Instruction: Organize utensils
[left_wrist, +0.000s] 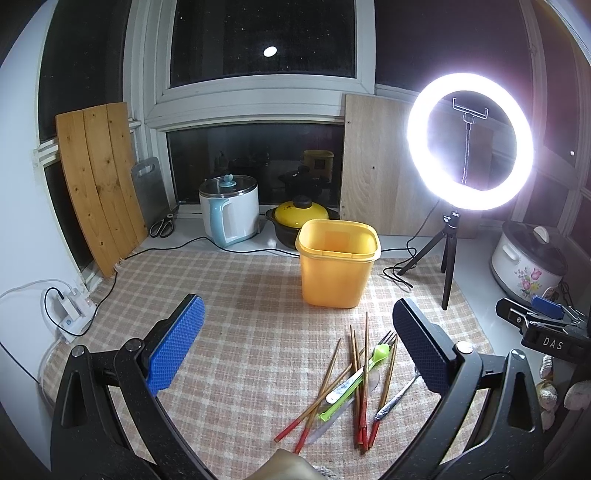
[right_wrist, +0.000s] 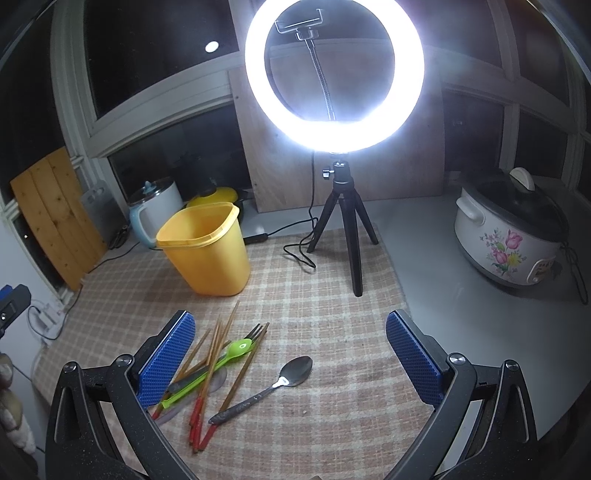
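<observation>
An empty yellow plastic tub (left_wrist: 338, 264) (right_wrist: 207, 251) stands upright on the checked cloth (left_wrist: 240, 295) (right_wrist: 332, 424). In front of it lies a loose pile of red-tipped wooden chopsticks (left_wrist: 364, 376) (right_wrist: 216, 354), a green plastic spoon (left_wrist: 360, 380) (right_wrist: 221, 360), a fork (left_wrist: 388, 338) (right_wrist: 258, 330) and a metal spoon (right_wrist: 269, 386) (left_wrist: 397, 398). My left gripper (left_wrist: 299, 347) hovers open over the cloth, the pile lying by its right finger. My right gripper (right_wrist: 290, 358) is open above the metal spoon, its left finger over the pile's edge. Neither holds anything.
A lit ring light on a black tripod (left_wrist: 448, 258) (right_wrist: 347, 221) stands right of the tub, its cable trailing on the cloth. A white kettle (left_wrist: 231, 210), yellow-lidded pot (left_wrist: 301, 218) and wooden board (left_wrist: 99, 184) line the window. A floral cooker (right_wrist: 513, 236) sits far right.
</observation>
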